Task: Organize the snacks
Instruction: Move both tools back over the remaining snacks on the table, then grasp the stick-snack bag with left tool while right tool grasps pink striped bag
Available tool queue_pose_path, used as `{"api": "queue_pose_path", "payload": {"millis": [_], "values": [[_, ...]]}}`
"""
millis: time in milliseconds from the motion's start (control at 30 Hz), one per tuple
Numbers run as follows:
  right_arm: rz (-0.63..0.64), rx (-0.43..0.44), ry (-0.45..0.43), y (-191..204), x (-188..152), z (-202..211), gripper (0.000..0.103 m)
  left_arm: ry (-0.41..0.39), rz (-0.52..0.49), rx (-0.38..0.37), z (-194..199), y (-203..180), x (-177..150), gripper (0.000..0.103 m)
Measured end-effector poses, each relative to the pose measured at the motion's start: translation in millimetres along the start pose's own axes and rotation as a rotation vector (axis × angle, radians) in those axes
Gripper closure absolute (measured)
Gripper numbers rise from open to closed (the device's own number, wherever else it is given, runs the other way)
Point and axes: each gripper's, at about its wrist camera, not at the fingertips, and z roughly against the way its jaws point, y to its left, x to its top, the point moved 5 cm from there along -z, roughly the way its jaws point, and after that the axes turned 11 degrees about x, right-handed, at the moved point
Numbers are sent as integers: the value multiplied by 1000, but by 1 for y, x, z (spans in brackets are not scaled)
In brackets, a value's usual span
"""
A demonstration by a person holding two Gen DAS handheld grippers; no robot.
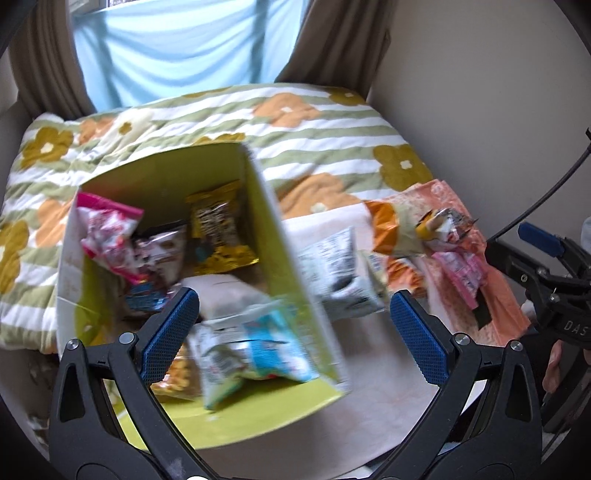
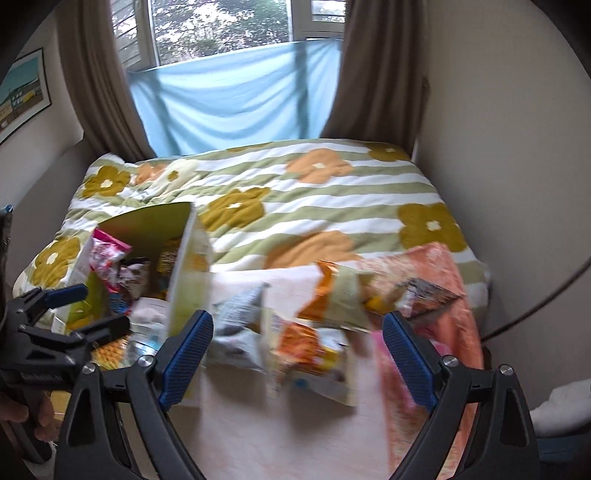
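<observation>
Bedspread (image 2: 295,218), flowered, below curtained window (image 2: 221,33)

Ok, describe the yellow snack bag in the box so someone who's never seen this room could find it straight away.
Start at the bed with the flowered quilt; the open box with green inner walls stands in front of it. Look into its far corner, where the yellow bag leans. It is the only gold-yellow packet with dark lettering there; the neighbours are a pink bag and a dark one.
</observation>
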Motion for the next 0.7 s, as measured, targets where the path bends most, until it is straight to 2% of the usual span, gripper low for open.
{"api": "queue_pose_path", "payload": {"millis": [167,367,533,700], "values": [[9,-26,12,-54,-16,18,12,3,13,-9,3,-51,-1,0],[7,0,46,-108,-34,23,12,53,40,18,-13,-108,-12,0],[33,50,87,-142,-46,10,12,117,107,47,-37,-140,-33,0],[70,104,129,-158,-58,-18,12,155,154,81,-61,-153,-57,0]]}}
